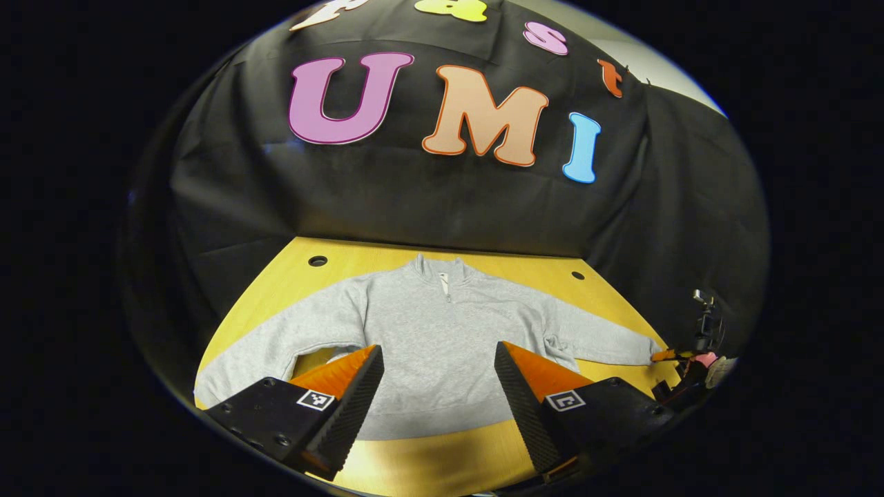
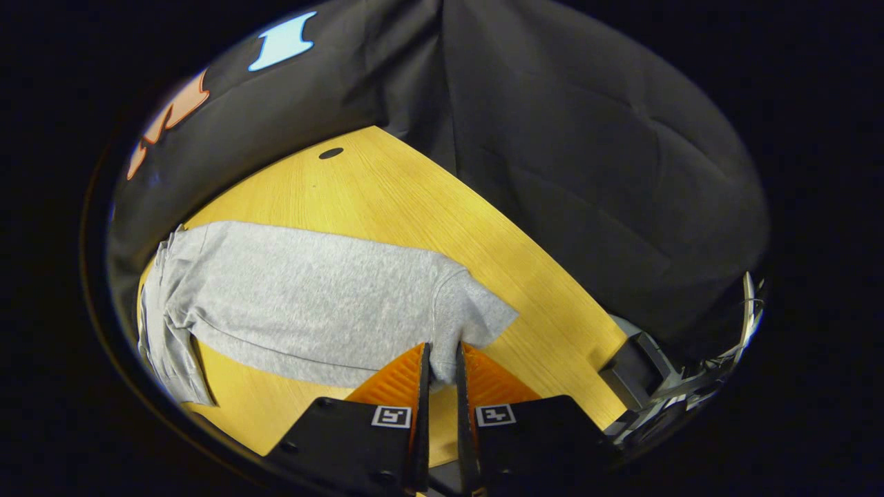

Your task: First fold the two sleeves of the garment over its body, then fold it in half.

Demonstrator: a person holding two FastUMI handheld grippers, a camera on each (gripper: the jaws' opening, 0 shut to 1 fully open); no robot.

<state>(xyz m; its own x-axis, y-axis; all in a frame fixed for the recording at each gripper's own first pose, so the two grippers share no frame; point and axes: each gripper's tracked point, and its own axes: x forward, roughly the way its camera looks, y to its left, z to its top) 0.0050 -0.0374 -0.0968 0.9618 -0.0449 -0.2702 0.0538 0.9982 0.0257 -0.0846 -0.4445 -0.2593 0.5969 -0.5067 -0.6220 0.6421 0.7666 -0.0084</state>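
The table (image 1: 442,455) carried two dark holes (image 1: 318,261) near the cloth wall (image 1: 428,200), and nothing lay over the sweatshirt (image 1: 435,345). It lay flat, grey, collar toward the wall, both sleeves spread out. The left gripper (image 1: 438,376) hung wide open above its hem. The right gripper (image 2: 442,376) pinched the cuff (image 2: 476,321) of one sleeve (image 2: 318,297).

The garment (image 1: 442,331) under my tongs was a soft, matt knit cloth, finely heathered, with a ribbed cuff (image 2: 476,317) and hem. The counter (image 2: 387,186) was smooth wood with a visible grain and a faint sheen. My left tongs (image 1: 438,376) had fingers (image 1: 359,407) faced with rough, finely ridged pads.
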